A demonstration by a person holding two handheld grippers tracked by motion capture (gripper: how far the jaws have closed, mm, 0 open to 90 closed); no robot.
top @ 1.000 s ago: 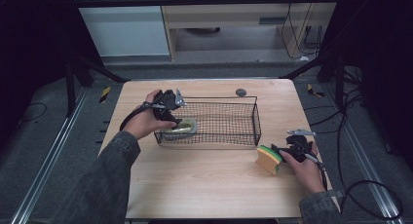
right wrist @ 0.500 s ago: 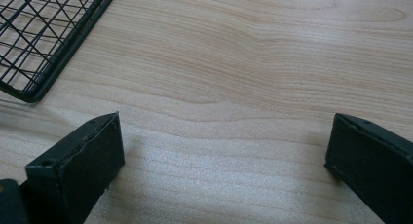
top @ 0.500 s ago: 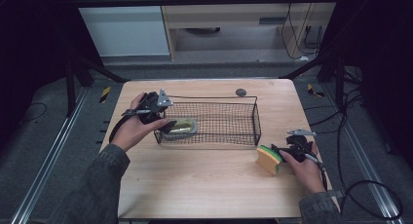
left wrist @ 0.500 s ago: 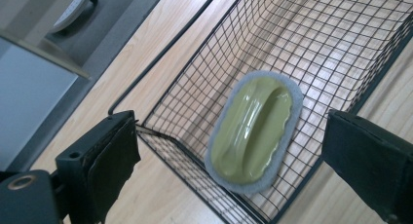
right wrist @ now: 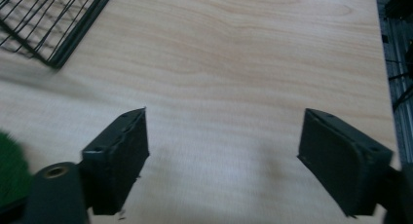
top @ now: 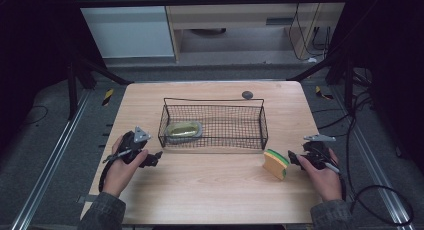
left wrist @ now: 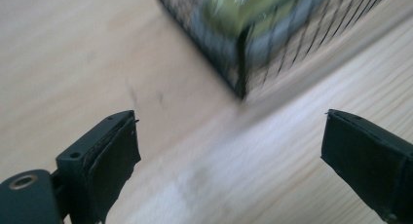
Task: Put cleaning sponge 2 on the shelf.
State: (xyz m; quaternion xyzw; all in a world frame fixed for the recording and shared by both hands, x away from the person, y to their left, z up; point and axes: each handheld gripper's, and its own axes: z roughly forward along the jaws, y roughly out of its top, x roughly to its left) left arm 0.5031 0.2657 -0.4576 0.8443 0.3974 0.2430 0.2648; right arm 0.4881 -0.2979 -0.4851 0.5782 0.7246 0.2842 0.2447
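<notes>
A black wire basket point(top: 250, 121) stands mid-table. Inside its left end lies a yellow-green object in a grey dish point(top: 183, 130); the left gripper view shows it blurred behind the mesh point(left wrist: 238, 5). My left gripper point(top: 155, 157) rests low on the table just left of the basket's front corner point(left wrist: 241, 73). It is open point(left wrist: 229, 136) with nothing between the jaws. A yellow sponge with a green top point(top: 276, 163) stands right of the basket's front. My right gripper point(top: 292, 159) is just right of it, open point(right wrist: 224, 136) over bare wood. The sponge's green edge point(right wrist: 9, 173) is outside the left jaw.
A small dark round object point(top: 247, 94) lies behind the basket near the far edge. The wooden table point(top: 210, 190) has bare room along its front. The basket's corner point(right wrist: 53, 34) appears at the upper left of the right gripper view. The table's right edge is close to my right hand.
My left hand has drawn back from the basket's left end and come down to the table in front of its left corner. The sponge and the right gripper have barely moved.
</notes>
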